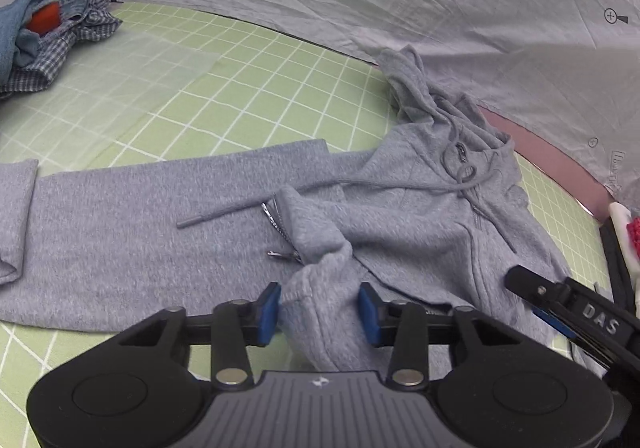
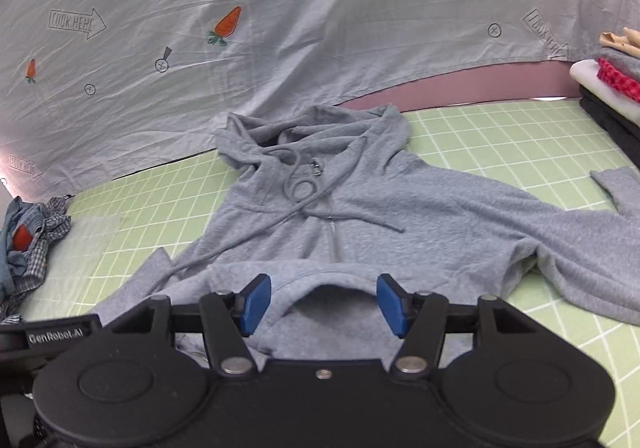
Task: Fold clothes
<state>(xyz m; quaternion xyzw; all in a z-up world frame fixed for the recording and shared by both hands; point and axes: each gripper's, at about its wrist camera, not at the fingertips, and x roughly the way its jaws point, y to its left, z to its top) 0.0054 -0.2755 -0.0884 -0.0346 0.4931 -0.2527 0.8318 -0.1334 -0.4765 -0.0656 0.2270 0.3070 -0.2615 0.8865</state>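
A grey zip hoodie (image 1: pixel 420 208) lies spread on the green grid mat (image 1: pixel 240 80), hood toward the back sheet. In the left wrist view my left gripper (image 1: pixel 319 313) is shut on a raised fold of the hoodie's fabric that fills the gap between its blue pads (image 1: pixel 269 312). The right gripper's black body (image 1: pixel 568 308) enters at the right edge. In the right wrist view the hoodie (image 2: pixel 400 208) lies front up with its drawstrings loose. My right gripper (image 2: pixel 323 304) stands open over the bottom hem, whose curved edge lies between the pads without touching them.
A heap of blue denim and checked clothes (image 1: pixel 44 36) sits at the mat's far left. A stack of folded clothes (image 2: pixel 612 88) stands at the right edge. A grey sheet with carrot prints (image 2: pixel 280 28) hangs behind the mat (image 2: pixel 520 136).
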